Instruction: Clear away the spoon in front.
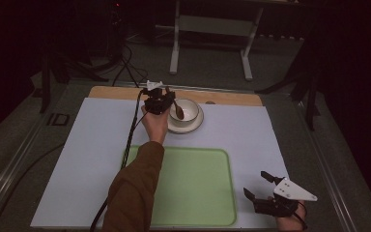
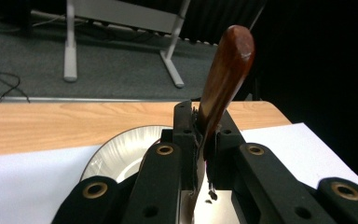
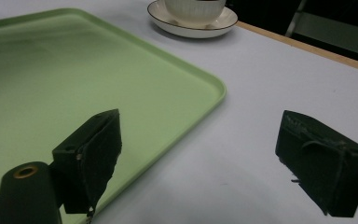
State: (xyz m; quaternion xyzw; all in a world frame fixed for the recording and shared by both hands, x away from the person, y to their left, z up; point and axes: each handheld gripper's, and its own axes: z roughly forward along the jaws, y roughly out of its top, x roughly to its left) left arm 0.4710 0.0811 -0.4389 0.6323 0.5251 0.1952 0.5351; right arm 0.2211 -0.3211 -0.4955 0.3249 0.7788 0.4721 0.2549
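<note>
One tool point(image 2: 200, 154), one spoon point(image 2: 226, 70) clamped

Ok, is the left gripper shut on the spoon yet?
Shut on it: the left gripper has its fingers clamped against the brown spoon handle, above the bowl.

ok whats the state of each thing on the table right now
left gripper: shut on the spoon handle
spoon: gripped, bowl end over the cup
cup: upright on its saucer
saucer: flat on the table
tray: empty
right gripper: open, holding nothing
</note>
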